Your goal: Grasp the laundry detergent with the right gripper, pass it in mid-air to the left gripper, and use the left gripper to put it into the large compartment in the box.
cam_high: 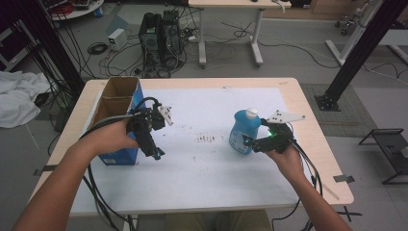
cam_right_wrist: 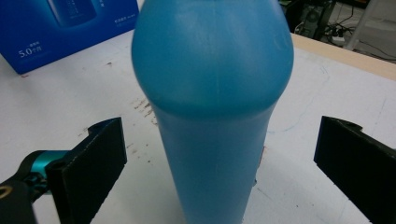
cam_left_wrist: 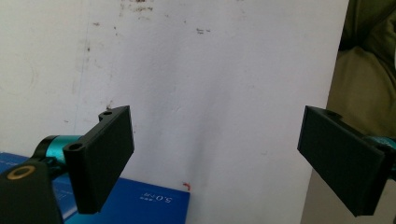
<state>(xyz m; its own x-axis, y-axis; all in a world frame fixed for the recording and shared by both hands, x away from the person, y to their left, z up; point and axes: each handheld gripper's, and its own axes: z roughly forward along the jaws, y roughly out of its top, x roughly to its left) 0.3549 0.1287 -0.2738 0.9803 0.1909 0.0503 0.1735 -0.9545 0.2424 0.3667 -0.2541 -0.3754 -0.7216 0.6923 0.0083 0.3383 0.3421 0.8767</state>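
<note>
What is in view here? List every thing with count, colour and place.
bottle: one, blue with a white cap, upright on the right half of the sheet, between the open jaws of the right claw.
cardboard box: one, blue sides, brown flaps open, at the table's left edge.
sheet: one, white, stained, covering the table.
table: one, light wood.
computer tower: one, black, on the floor behind the table.
cloth: one, white, far left.
left claw: black, open, beside the box.
right claw: black, open around the bottle.
</note>
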